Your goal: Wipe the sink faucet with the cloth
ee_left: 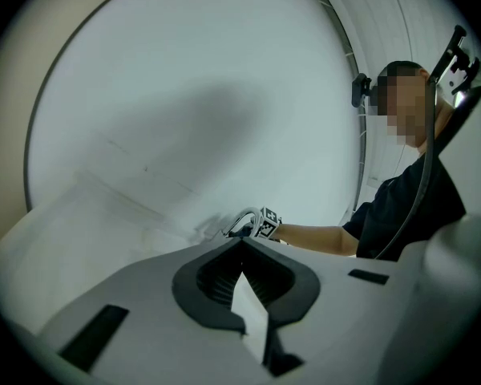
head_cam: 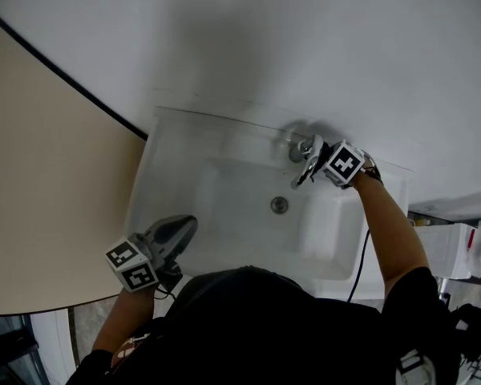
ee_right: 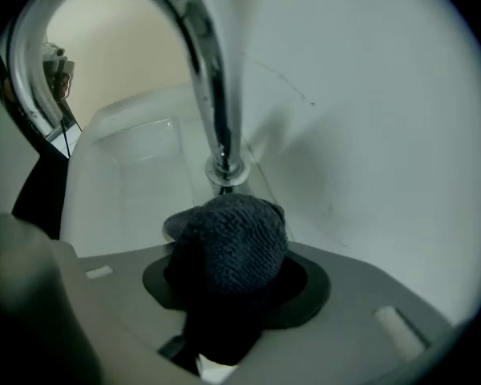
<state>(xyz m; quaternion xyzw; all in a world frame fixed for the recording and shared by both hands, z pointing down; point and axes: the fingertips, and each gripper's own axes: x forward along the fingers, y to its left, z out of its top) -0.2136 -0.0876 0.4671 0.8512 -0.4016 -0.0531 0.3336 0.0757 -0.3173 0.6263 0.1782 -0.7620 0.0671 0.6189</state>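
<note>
A chrome faucet (head_cam: 303, 149) curves up from the back rim of the white sink (head_cam: 170, 147). My right gripper (head_cam: 311, 165) is right against it, shut on a bunched dark grey cloth (ee_right: 229, 245). In the right gripper view the cloth hides the fingertips and sits just in front of the faucet's base (ee_right: 222, 172), while the spout (ee_right: 202, 50) arches overhead. My left gripper (head_cam: 186, 226) rests over the sink's front left rim, shut with nothing in it. Its jaws (ee_left: 242, 257) point across the basin at the faucet (ee_left: 239, 222).
The drain (head_cam: 280, 204) lies in the middle of the basin. A plain wall (head_cam: 321, 46) rises behind the sink and a beige panel (head_cam: 40, 175) stands to its left. White boxes (head_cam: 458, 249) sit at the right. A black cable (head_cam: 361, 259) hangs from my right arm.
</note>
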